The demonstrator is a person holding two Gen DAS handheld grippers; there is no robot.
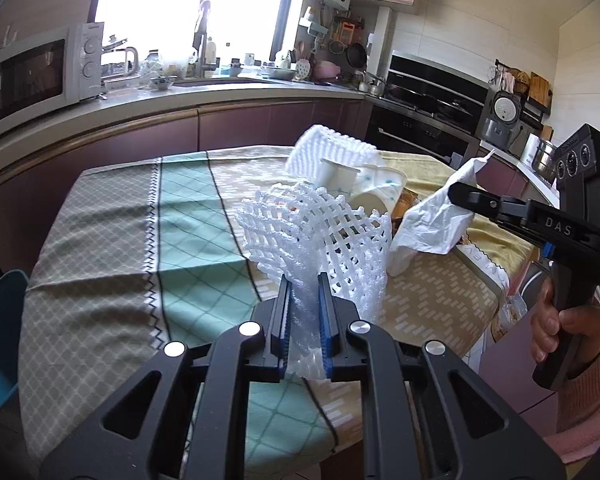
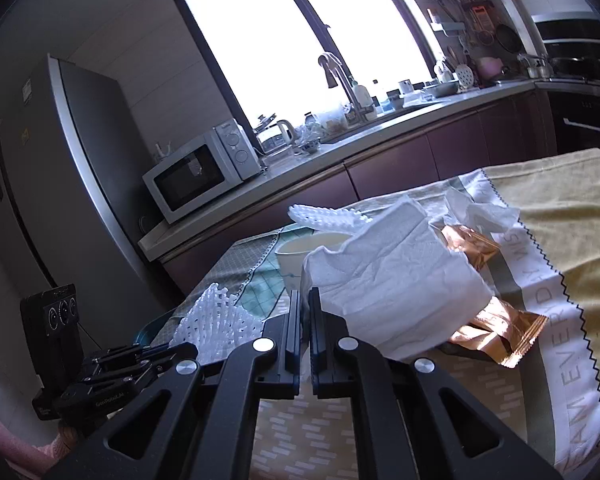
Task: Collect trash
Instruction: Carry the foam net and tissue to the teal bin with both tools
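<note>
I have both pieces of trash lifted off the counter. My left gripper has its jaws nearly closed on the white foam fruit net, which fans up and forward. My right gripper pinches the crumpled tissue, jaws almost together. Paper cups and gold wrappers lie ahead; the right is nearer the wrappers.

1. Right gripper, jaws nearly closed on an edge of the crumpled white tissue.
2. Paper cup, behind the tissue.
3. Two copper foil wrappers, lying beside and partly under the tissue.
4. Left gripper, lower left, holding white foam netting.
5. Second foam net, farther back on the tablecloth.
6. Microwave on the counter.
</note>
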